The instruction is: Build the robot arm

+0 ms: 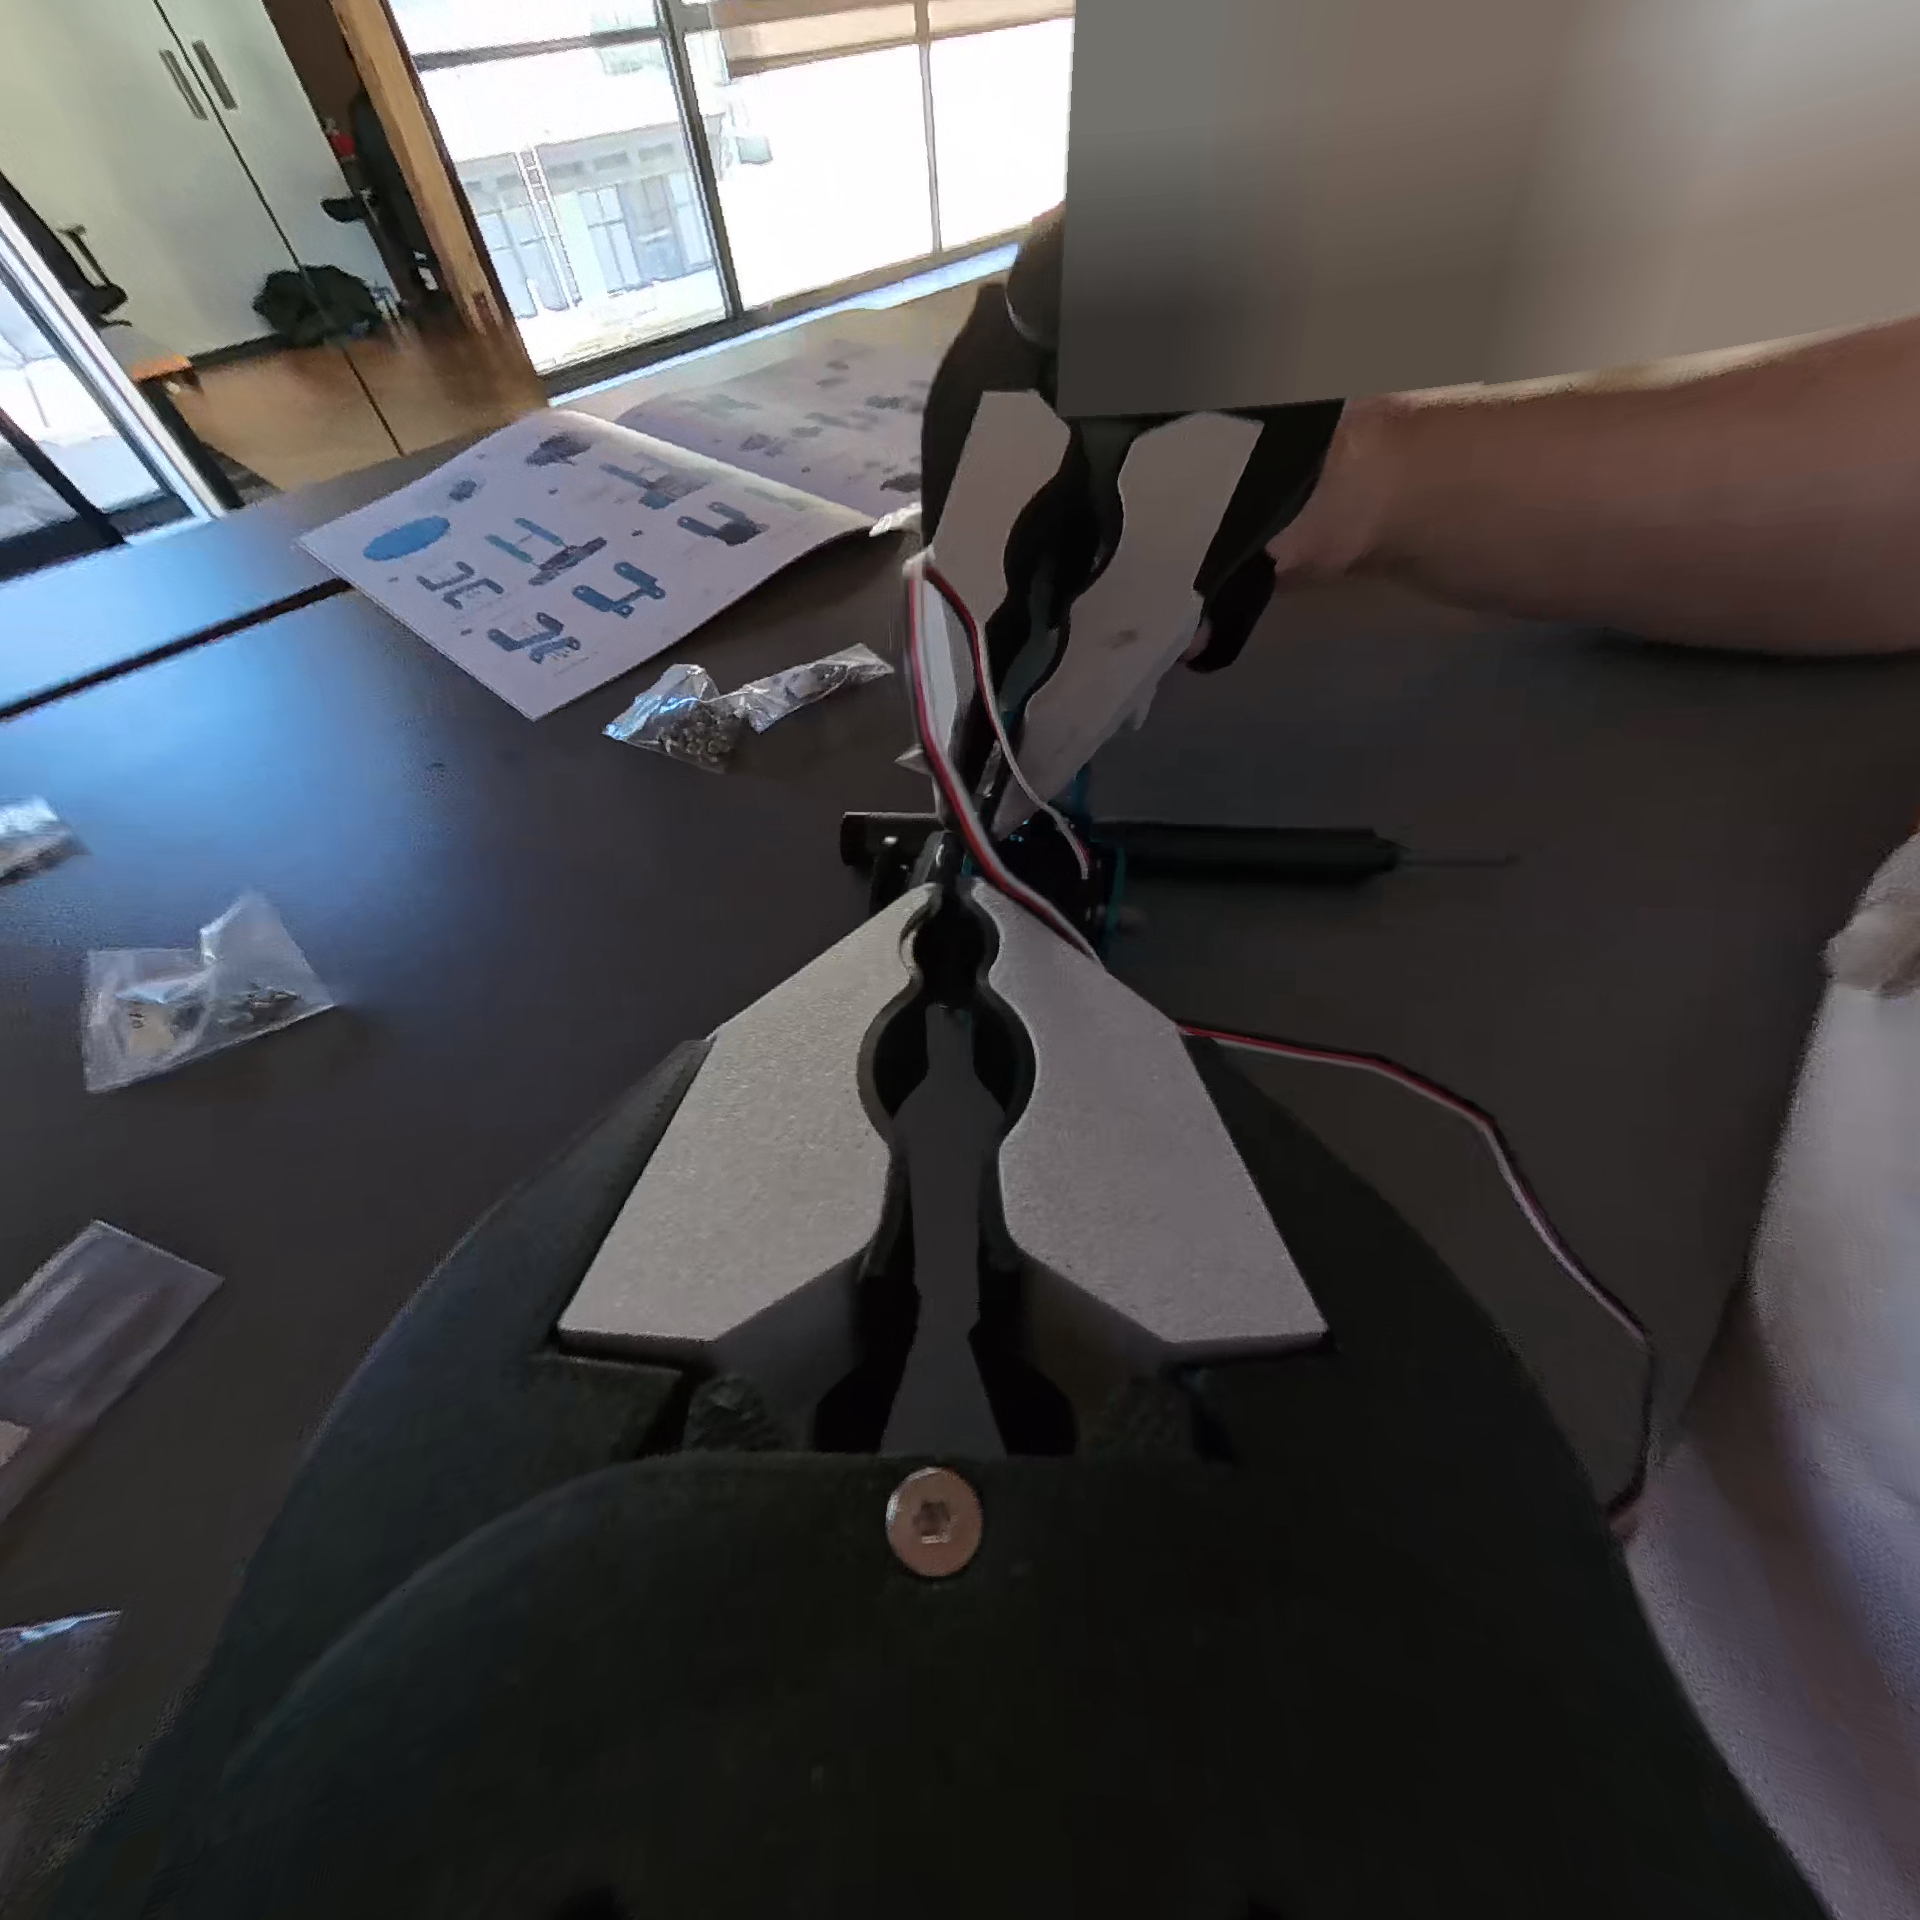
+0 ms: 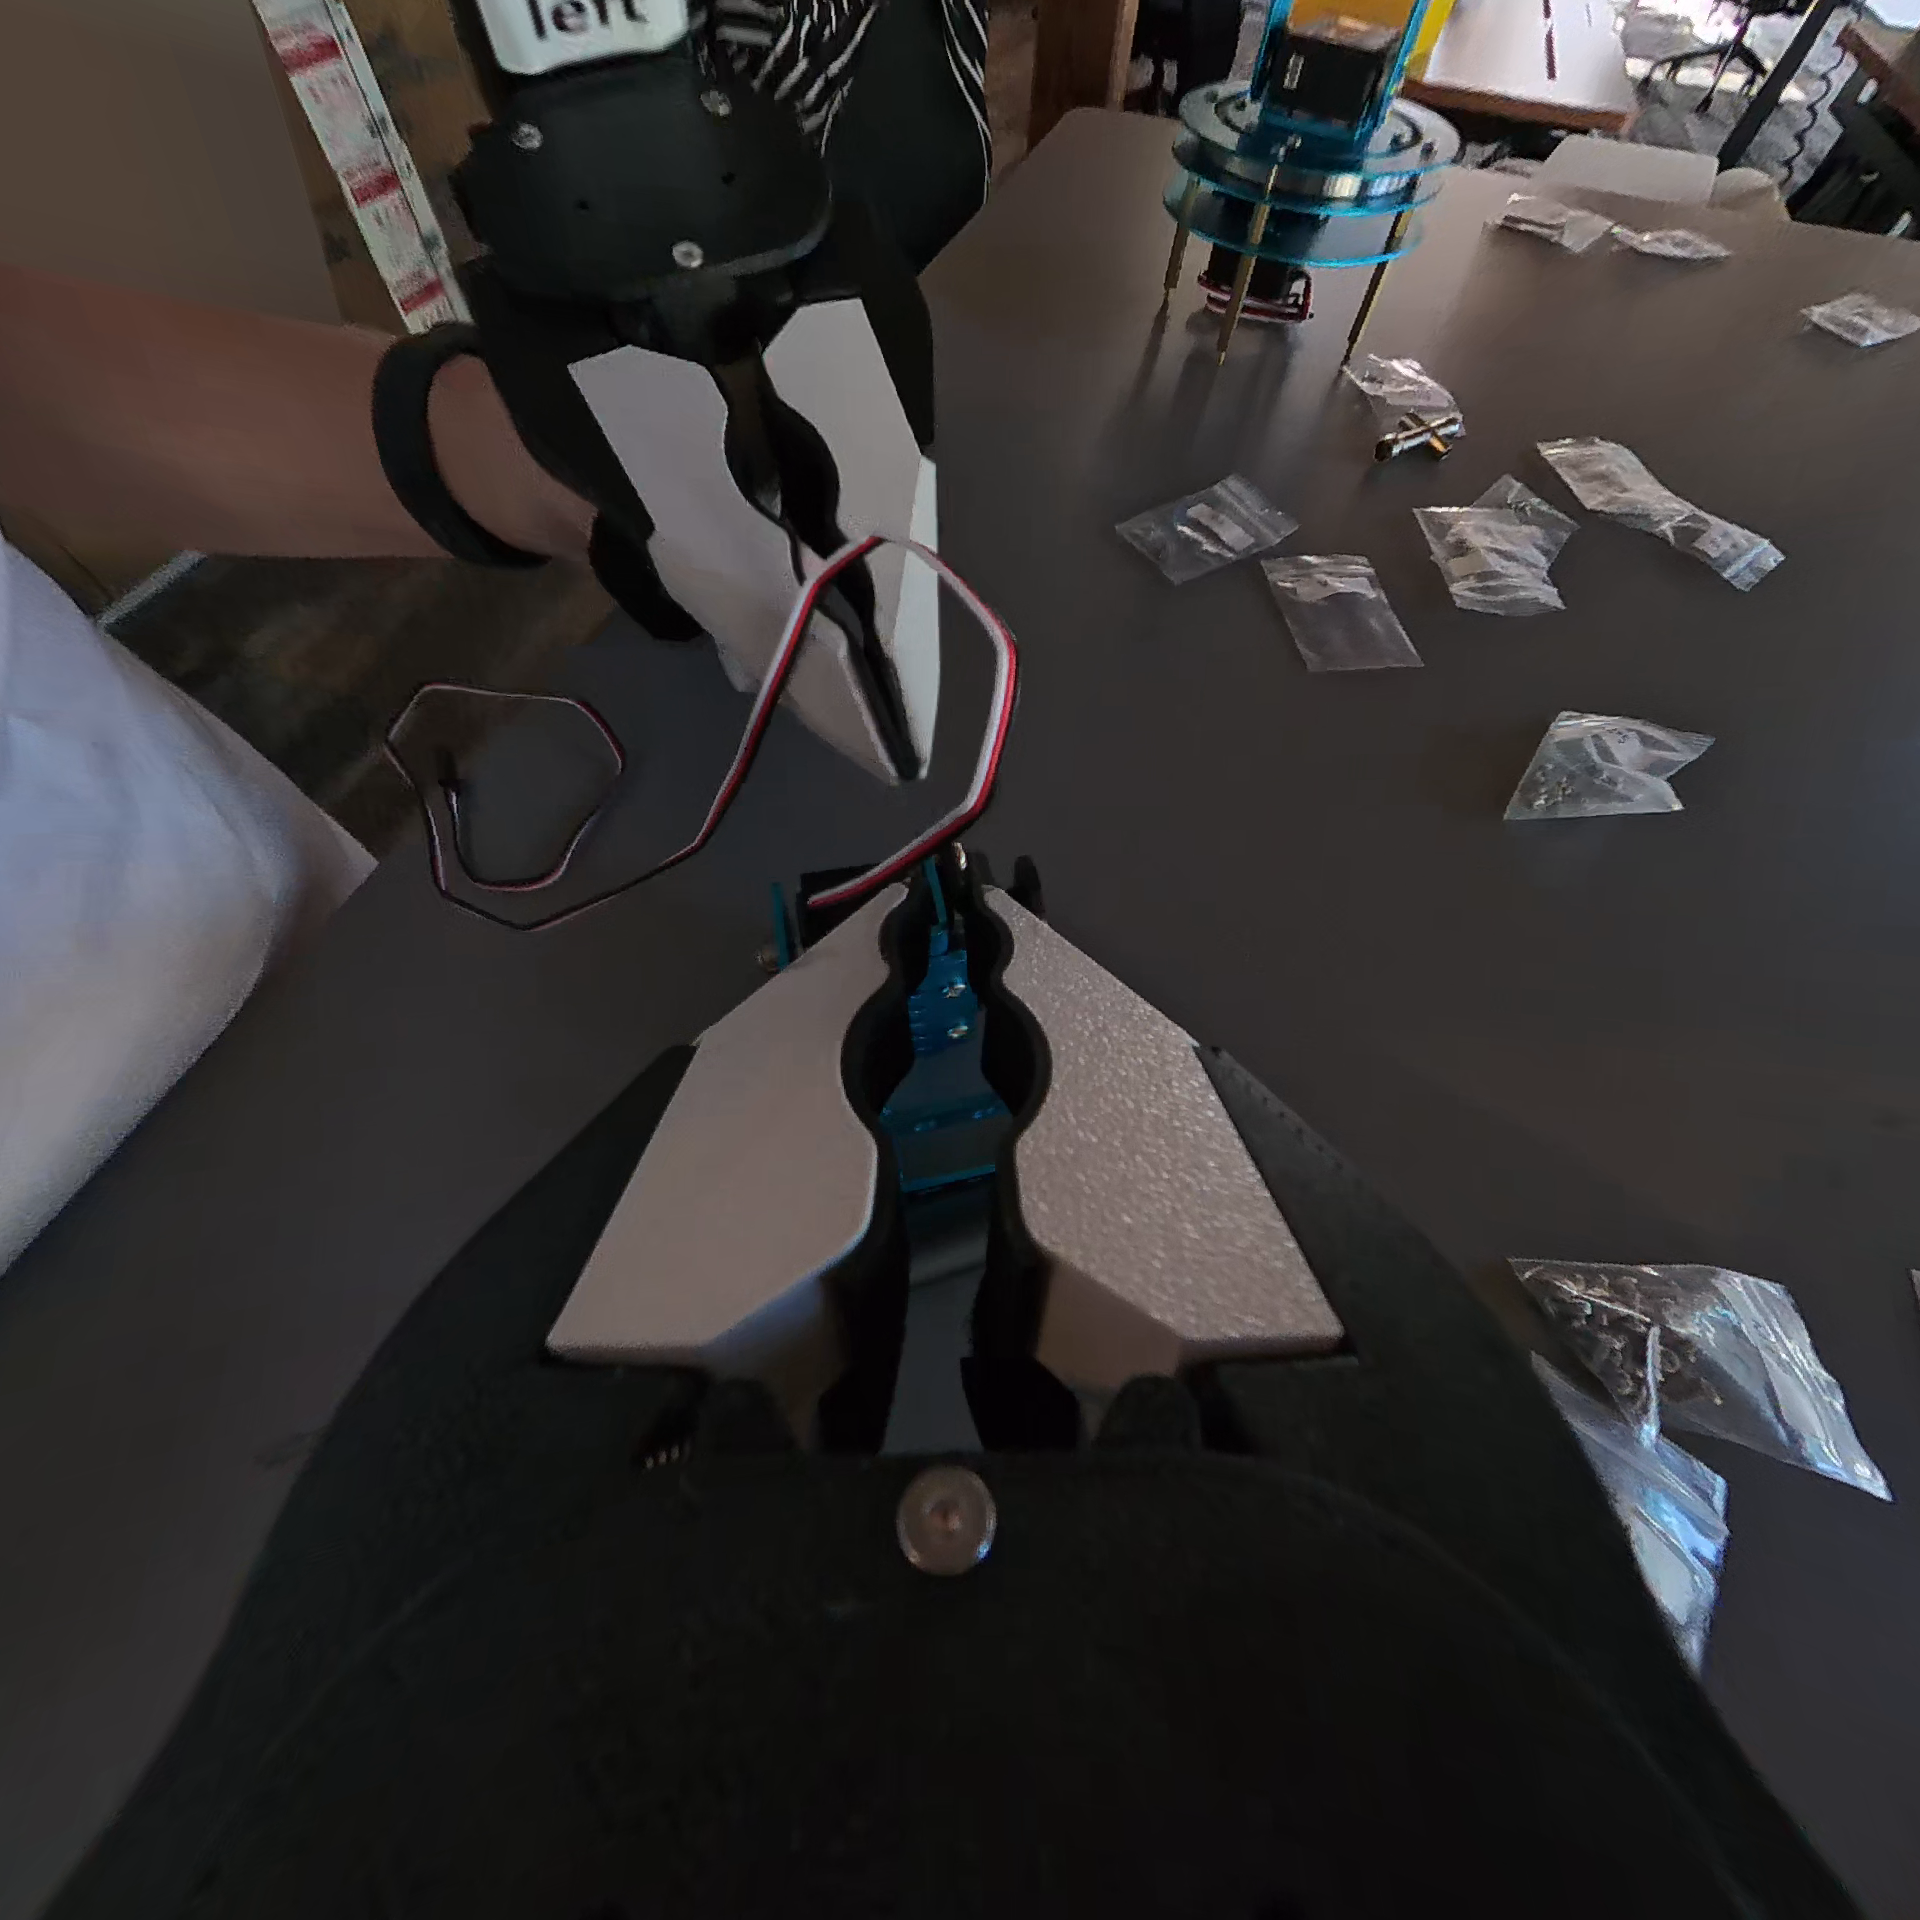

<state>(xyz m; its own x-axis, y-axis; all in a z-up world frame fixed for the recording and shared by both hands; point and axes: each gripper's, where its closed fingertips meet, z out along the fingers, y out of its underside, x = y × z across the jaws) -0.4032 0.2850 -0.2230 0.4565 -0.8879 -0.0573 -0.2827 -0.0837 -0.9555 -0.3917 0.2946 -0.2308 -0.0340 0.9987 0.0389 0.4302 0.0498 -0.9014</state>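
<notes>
Left wrist view: the left gripper (image 1: 951, 914) has its fingers together on a black part, just above the dark table (image 1: 468, 935). A red-white-black cable (image 1: 1455, 1122) trails right. The right gripper (image 1: 1013, 821) meets it from the far side.

Right wrist view: the right gripper (image 2: 951, 904) is clamped on a blue metal bracket (image 2: 940, 1049). The left gripper (image 2: 904, 764) tilts down, fingers together, with the cable (image 2: 883, 686) looped round it.

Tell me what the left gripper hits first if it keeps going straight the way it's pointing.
Most likely the right gripper, whose tips sit directly ahead of the left gripper, with the red-white-black cable draped between. The gap looks very small, though depth is unclear; they may already nearly touch.
</notes>
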